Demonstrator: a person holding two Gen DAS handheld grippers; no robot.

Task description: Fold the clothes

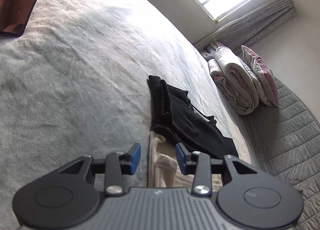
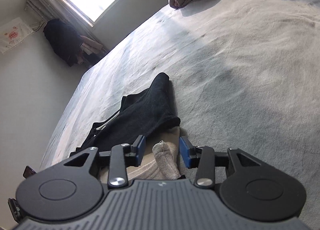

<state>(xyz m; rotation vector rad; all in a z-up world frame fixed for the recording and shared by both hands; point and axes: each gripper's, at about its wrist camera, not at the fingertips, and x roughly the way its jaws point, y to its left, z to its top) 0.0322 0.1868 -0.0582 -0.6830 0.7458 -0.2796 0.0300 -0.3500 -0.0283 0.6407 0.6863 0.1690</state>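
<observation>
Lying at twelve o'clock between both released grippers, left gripper (image 1: 158, 155) and right gripper (image 2: 162, 153), the cream garment (image 2: 166, 162) runs lengthwise under the black garment (image 1: 180, 118), equally near each.

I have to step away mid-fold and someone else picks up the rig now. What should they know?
Left hand-held gripper: open, holds nothing, hovering over the cream garment.
Right hand-held gripper: open, holds nothing, a cream fold between its fingers but not pinched.
Black garment lies crumpled on the grey bed cover, partly over the cream one.
Done: no neat fold visible.
Left: probably grip the cream piece, spread and fold both.
</observation>
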